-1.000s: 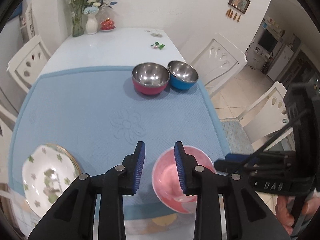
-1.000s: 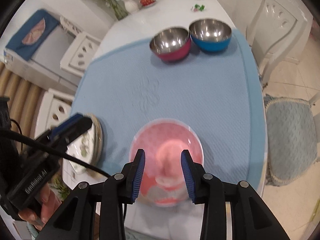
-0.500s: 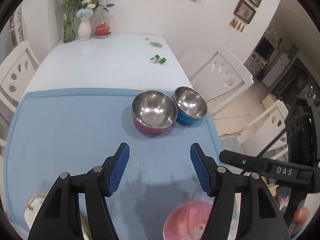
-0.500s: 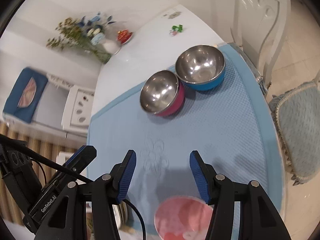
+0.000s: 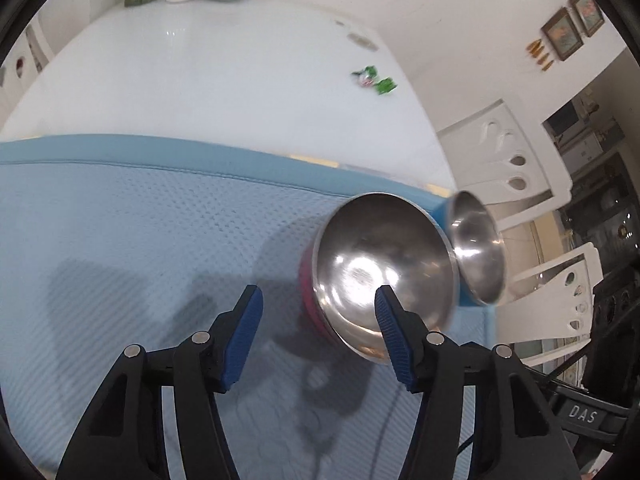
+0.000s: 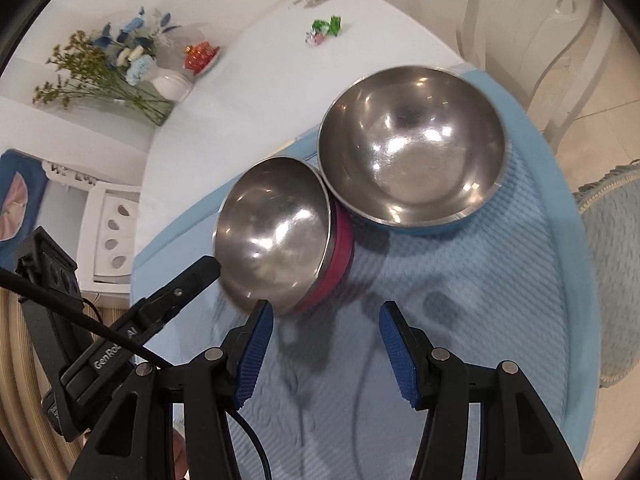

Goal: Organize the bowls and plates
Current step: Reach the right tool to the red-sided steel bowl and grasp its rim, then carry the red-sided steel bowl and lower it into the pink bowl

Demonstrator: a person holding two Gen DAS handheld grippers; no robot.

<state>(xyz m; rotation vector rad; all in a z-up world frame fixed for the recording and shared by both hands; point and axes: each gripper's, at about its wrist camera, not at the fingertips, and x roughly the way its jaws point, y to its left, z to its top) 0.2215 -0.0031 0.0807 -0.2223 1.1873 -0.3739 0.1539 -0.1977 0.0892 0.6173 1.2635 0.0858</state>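
Red bowl [image 6: 280, 232] touching blue bowl [image 6: 412, 168], spread fingers [image 6: 254, 354] just short

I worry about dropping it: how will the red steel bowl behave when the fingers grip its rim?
The red bowl looks rigid, so it should not flex. Its polished steel inside reflects light, so the rim is probably slippery. It already leans against the blue bowl, so its rounded base may rock or tip when nudged.
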